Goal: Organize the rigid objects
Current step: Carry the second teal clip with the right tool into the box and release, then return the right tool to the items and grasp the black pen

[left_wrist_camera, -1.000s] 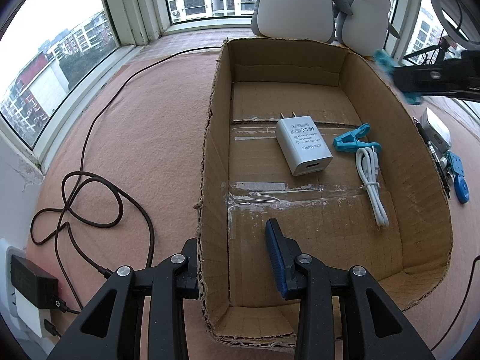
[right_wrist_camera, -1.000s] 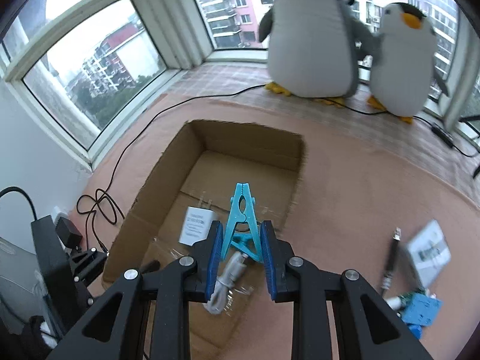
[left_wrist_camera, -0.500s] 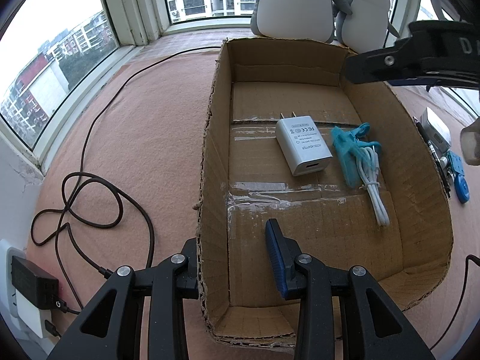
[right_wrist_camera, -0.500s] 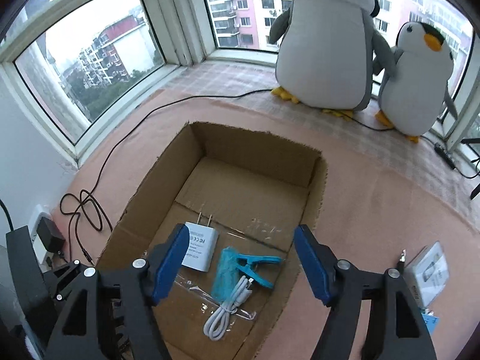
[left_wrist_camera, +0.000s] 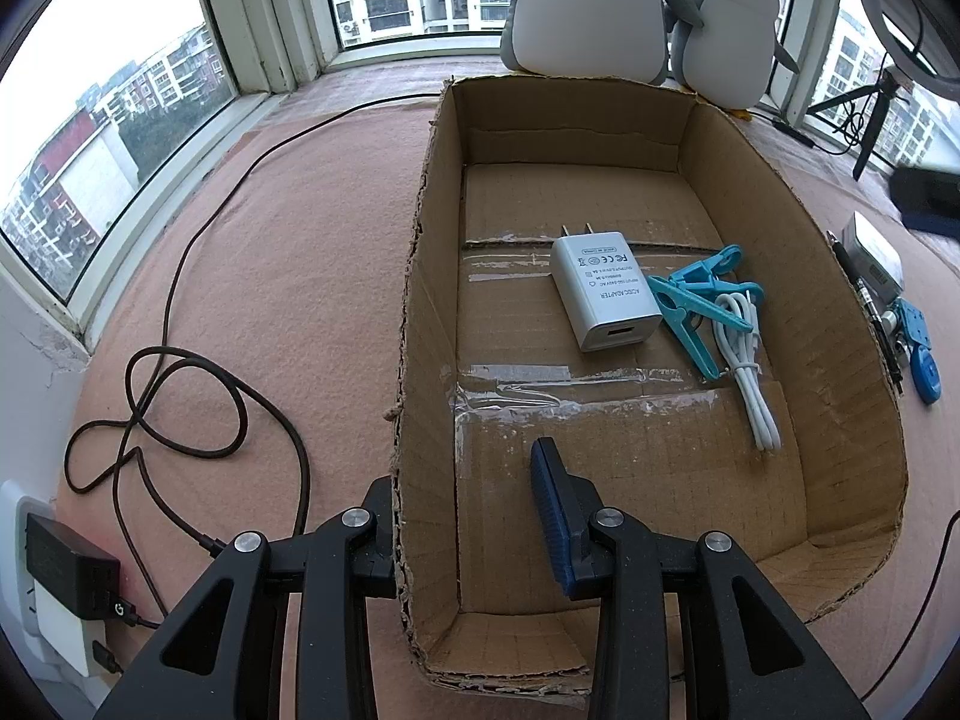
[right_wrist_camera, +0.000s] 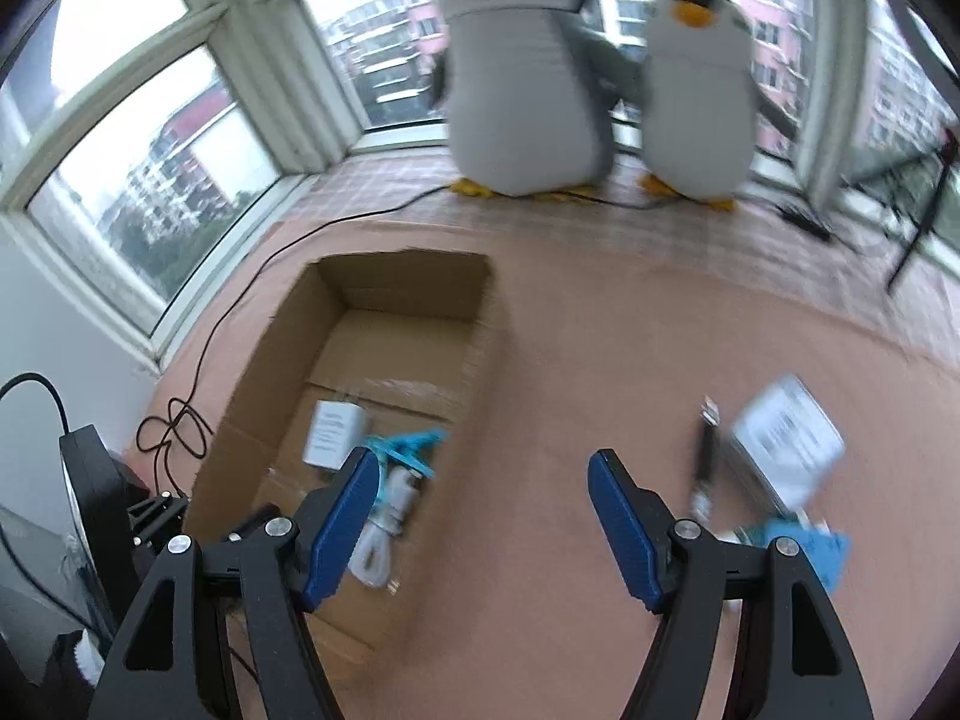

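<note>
Box [left_wrist_camera: 852,276] sits open on the pink mat, already holding a white adapter [left_wrist_camera: 603,294], two blue clips [left_wrist_camera: 690,306] and a white cable [left_wrist_camera: 747,360]. Left gripper [left_wrist_camera: 465,525] is clamped on the box's left wall, steadying it. Right gripper [right_wrist_camera: 483,519] is empty, its jaws having just been opening; it hangs wide apart over bare mat between the box and the loose items at right: a white packet [right_wrist_camera: 786,438], a dark pen-like piece [right_wrist_camera: 705,462], blue parts [right_wrist_camera: 810,546]. Recommended: keep the left clamp firm, square the right jaws over one loose item at a time, and grip across its narrow side.
</note>
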